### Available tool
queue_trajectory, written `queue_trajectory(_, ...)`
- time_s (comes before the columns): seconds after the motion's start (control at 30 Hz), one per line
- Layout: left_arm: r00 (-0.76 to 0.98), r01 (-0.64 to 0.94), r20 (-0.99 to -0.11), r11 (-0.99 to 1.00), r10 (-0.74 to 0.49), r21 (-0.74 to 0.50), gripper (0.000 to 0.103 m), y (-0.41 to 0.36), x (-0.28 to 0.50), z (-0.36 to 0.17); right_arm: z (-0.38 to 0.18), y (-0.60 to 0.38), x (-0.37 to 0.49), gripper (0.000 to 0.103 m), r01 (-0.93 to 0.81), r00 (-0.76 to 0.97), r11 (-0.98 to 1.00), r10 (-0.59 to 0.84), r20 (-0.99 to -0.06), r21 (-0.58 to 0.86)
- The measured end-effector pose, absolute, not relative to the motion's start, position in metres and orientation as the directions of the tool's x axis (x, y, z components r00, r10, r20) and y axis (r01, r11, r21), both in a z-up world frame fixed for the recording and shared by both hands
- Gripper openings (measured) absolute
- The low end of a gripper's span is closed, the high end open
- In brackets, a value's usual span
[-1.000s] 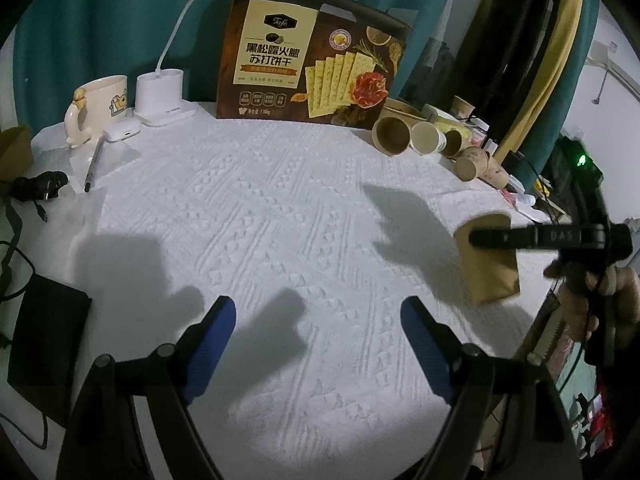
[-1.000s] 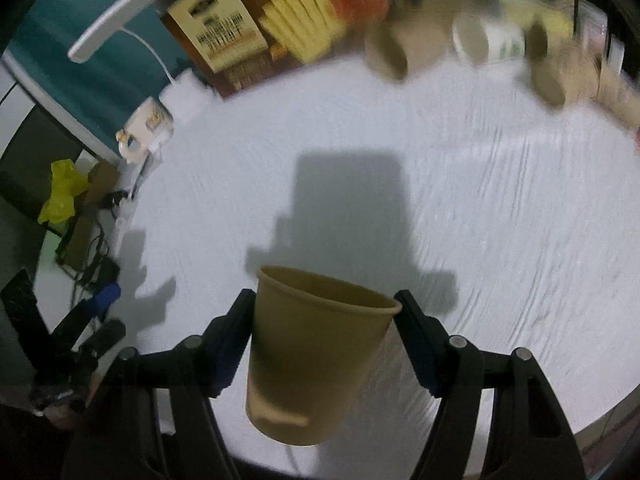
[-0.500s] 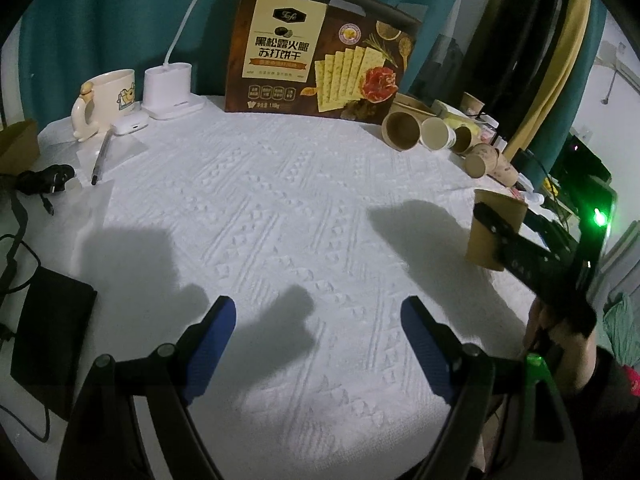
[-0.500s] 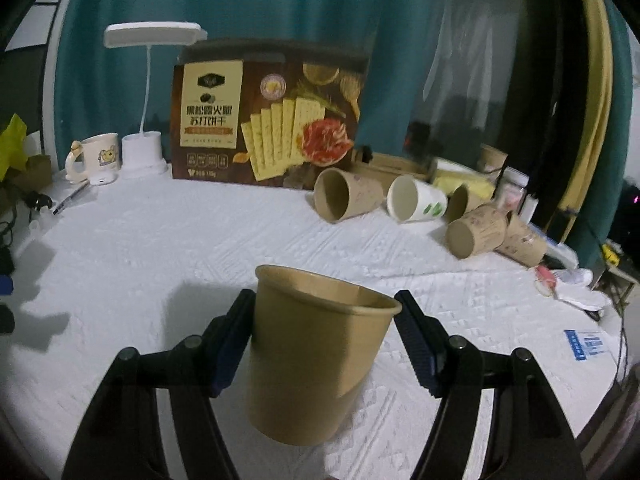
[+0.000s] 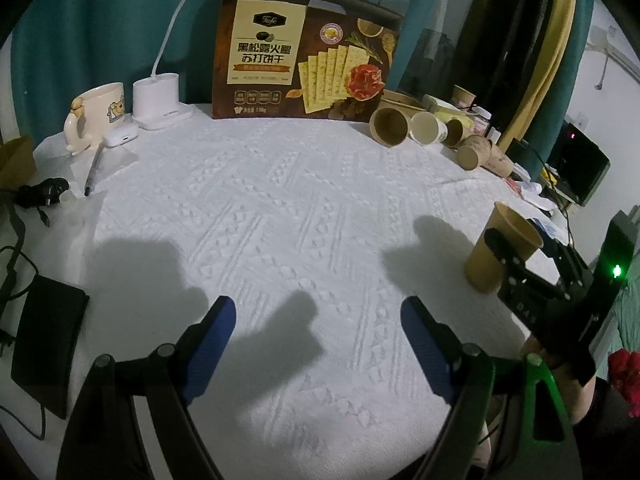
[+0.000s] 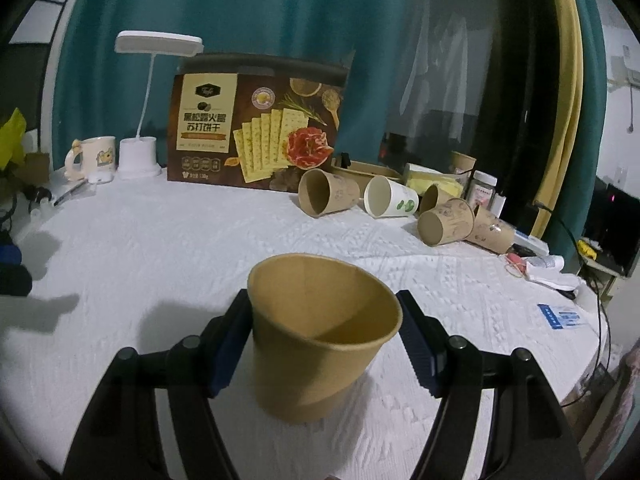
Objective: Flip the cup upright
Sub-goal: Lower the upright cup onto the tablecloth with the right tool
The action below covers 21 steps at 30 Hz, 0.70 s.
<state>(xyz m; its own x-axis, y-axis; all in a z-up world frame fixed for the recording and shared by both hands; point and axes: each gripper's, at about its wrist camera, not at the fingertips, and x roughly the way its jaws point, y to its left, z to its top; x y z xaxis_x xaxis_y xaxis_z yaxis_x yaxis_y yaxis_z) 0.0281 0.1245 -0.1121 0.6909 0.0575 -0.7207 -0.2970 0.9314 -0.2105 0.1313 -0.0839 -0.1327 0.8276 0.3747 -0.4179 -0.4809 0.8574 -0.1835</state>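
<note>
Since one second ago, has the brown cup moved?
Yes. In the left wrist view the brown cup came down onto the white tablecloth, upright now, farther from the cracker box.

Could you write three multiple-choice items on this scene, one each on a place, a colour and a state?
1. Where is the brown cup?
A. between the right gripper's fingers
B. beside the mug
C. on the box

2. What colour is the curtain?
A. red
B. teal
C. white

3. How is the left gripper?
A. shut on a pen
B. shut on a cup
C. open, holding nothing

Answers: 1 A, a blue pad sits on each side of the cup. 2 B, teal cloth hangs behind the cracker box. 3 C, only white tablecloth shows between its spread fingers.
</note>
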Motion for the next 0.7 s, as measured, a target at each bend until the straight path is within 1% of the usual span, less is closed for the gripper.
queue_trajectory(0.4, 0.692, -0.285, -0.72, 0.936, 0.051, -0.208, 0.085, 0.118, 0.019, -0.113, -0.137, -0.089, 0.128, 0.069, -0.486, 0.8, 0.862, 0.374, -0.468, -0.142)
queue_trajectory(0.53, 0.694, -0.271, -0.718, 0.942, 0.048, -0.199, 0.085, 0.115, 0.018, -0.112, -0.14, -0.094, 0.123, 0.075, -0.484, 0.79, 0.866, 0.371, -0.488, -0.125)
queue_trajectory(0.7, 0.694, -0.257, -0.718, 0.949, 0.049, -0.183, 0.085, 0.109, 0.012, -0.115, -0.145, -0.106, 0.112, 0.076, -0.481, 0.763, 0.873, 0.374, -0.527, -0.077)
